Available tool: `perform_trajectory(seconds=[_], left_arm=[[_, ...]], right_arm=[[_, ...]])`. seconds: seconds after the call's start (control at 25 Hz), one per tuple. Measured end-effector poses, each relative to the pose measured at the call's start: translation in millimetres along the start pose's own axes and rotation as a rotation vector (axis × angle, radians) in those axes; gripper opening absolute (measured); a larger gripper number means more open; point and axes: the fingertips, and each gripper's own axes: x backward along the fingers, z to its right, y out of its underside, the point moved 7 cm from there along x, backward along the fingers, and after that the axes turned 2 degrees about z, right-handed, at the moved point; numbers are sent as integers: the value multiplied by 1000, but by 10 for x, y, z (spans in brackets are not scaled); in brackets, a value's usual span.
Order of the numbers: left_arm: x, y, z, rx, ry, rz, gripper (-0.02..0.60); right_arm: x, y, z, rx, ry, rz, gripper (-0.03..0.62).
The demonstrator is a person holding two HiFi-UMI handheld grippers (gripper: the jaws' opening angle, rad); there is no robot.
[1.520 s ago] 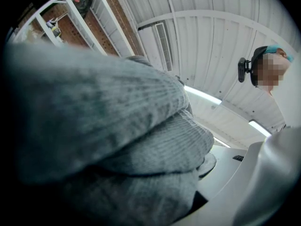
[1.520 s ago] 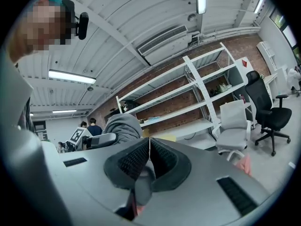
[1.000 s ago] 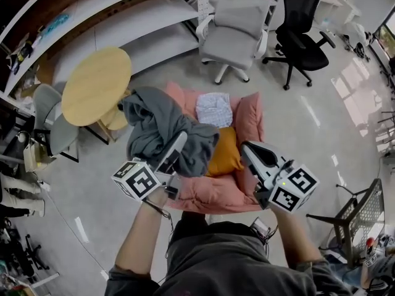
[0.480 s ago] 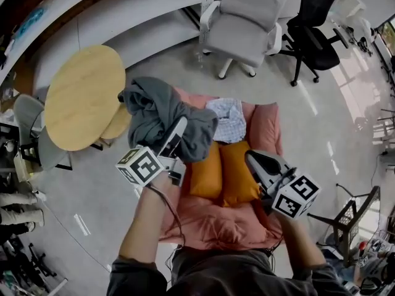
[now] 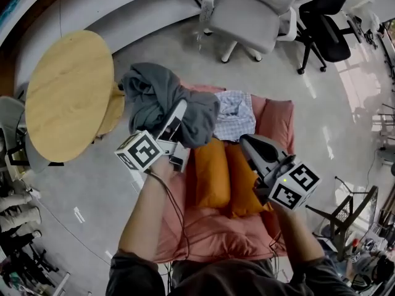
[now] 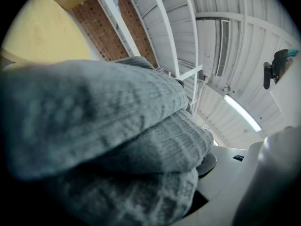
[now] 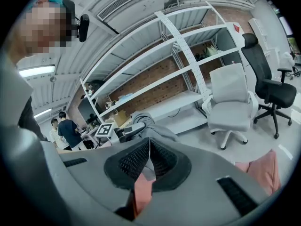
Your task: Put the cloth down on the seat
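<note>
A bulky grey cloth [image 5: 154,97] hangs bunched from my left gripper [image 5: 179,113], which is shut on it above the back left corner of the pink armchair [image 5: 210,233]. In the left gripper view the grey cloth [image 6: 103,135] fills most of the picture and hides the jaws. On the seat lie two orange cushions [image 5: 222,177], and a checked cloth [image 5: 234,116] rests against the back. My right gripper [image 5: 248,145] hovers over the seat's right side. Its jaws meet at the tips [image 7: 149,142] and it is shut with nothing in it.
A round wooden table [image 5: 65,91] stands left of the armchair. A pale grey office chair [image 5: 250,14] and a black office chair [image 5: 327,23] stand behind it. White shelving [image 7: 188,65] lines the wall. Two people [image 7: 70,128] stand far off.
The person has stepped closer to the armchair. Both grippers now reach further over it, and the held cloth has shifted off the cushions towards the back left corner.
</note>
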Motion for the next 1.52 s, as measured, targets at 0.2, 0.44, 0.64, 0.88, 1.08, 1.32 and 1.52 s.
perform_trajectory(seconds=[0.2,0.44,0.64,0.88,1.08,1.32,1.52], left_arm=[[-271,-67,-356,17,28,64,312],[-480,832,-1679,435,-189,43,318],[-489,935,-1842,455,-154,43,338],[-299,1001,-1762,553,-201,110,406],[-89,1129,-1632,528,-243,78,417],[99,1244,-1365,454,-248,-17,401],[238,1235,-1006,344,-214,-71,123]], right_arm=[[-245,184,233,-27,7,-34,17],[-557,726,500,-97,16,-144,17],[-830,957,597,-122,-1,-178,17],[-979,1060,570,-148,-34,-184,17],[-952,1079,565,-150,-38,-177,17],[-870,1004,532,-138,-27,-148,17],[-718,908,465,-118,-24,-124,17]])
